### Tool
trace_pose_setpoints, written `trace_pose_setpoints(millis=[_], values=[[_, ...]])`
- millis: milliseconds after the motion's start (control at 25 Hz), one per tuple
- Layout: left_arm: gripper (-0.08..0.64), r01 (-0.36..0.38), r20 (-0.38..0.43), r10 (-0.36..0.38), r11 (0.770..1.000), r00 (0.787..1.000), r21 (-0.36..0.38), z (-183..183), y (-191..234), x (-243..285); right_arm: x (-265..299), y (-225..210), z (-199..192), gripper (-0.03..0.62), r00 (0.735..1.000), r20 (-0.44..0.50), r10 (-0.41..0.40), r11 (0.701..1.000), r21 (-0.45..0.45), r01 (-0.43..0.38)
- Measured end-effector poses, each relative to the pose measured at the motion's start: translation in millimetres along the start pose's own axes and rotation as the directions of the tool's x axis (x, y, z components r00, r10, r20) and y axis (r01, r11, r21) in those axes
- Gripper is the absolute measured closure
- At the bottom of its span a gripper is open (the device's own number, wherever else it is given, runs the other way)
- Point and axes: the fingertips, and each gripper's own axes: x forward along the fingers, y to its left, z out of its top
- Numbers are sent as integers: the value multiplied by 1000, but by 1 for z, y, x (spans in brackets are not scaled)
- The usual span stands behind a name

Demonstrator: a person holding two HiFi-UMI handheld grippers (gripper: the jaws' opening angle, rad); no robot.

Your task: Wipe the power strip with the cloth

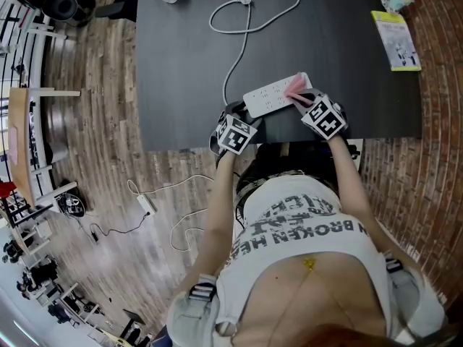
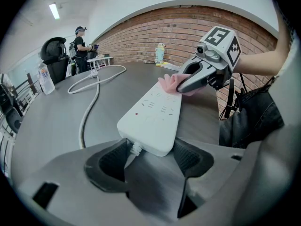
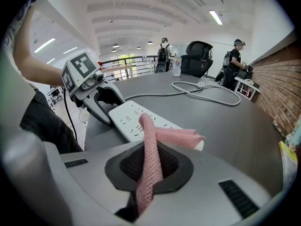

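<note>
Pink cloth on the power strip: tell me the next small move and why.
Probably drag the right gripper, shut on the cloth, along the power strip toward its cord end. The cloth rests only on the far end, and the left gripper grips the cord end.

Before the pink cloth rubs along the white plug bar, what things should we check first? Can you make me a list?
1. Cloth pinched in the right tongs: ok, it runs up between the closed jaws.
2. Cloth touching the power strip: ok, its loose end lies on the far end.
3. Strip held steady: ok, the left tongs seem to clamp its cable end from both sides.
4. Cable out of the wiping path: ok, it trails off to the side across the table.
5. Strip unplugged from power: cannot tell.
</note>
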Motion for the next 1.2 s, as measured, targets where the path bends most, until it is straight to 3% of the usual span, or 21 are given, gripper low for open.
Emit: trace_pose_setpoints(millis=[800,1200], values=[[272,-4,5,4,1000,1000,8,3,1,-2,-14,-25,-16,575,998,3,-57,994,97,57],[272,-1,3,1,1000,1000,7,1,2,-3,-23,-41,-28,577,992,-40,-120,984,125,125]])
